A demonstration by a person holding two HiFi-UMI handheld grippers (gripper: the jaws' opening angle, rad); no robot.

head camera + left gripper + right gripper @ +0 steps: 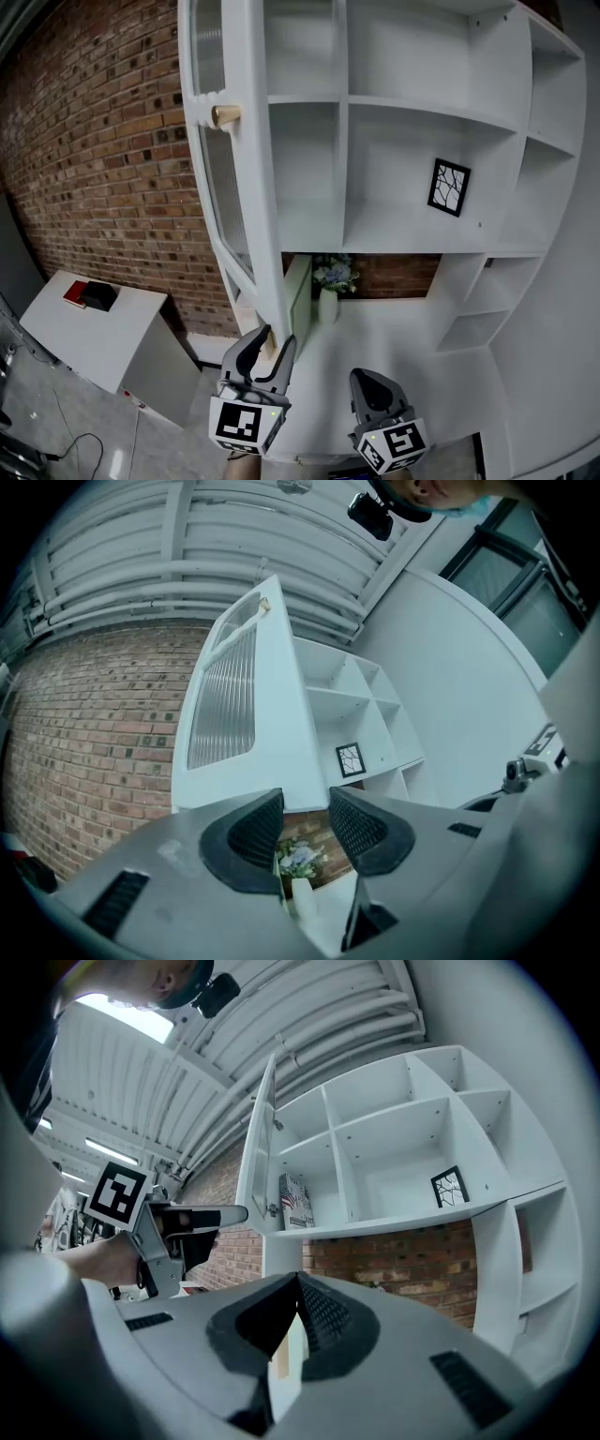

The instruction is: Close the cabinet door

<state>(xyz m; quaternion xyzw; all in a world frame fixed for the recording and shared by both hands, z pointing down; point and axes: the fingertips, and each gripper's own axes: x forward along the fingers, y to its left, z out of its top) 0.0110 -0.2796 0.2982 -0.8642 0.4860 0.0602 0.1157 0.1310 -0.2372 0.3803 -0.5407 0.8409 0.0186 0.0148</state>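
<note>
While the cabinet door (236, 178) stands swung wide from the white shelf cabinet (422, 112), its brass knob (225, 115) facing the brick wall (103, 141), the left gripper (270, 343) sits at the door's bottom edge with its jaws apart and nothing clamped. The right gripper (370, 380) hangs nearby, its jaw tips together and empty. With no hold on the edge, a push could probably slide off the smooth panel, or send the door slamming and rattle its ribbed glass. The right gripper also looks close to the door's swing. A framed picture (448, 187) leans on one shelf, flowers (335, 274) fill the niche below, and a low white unit (112, 342) stands by the wall.
</note>
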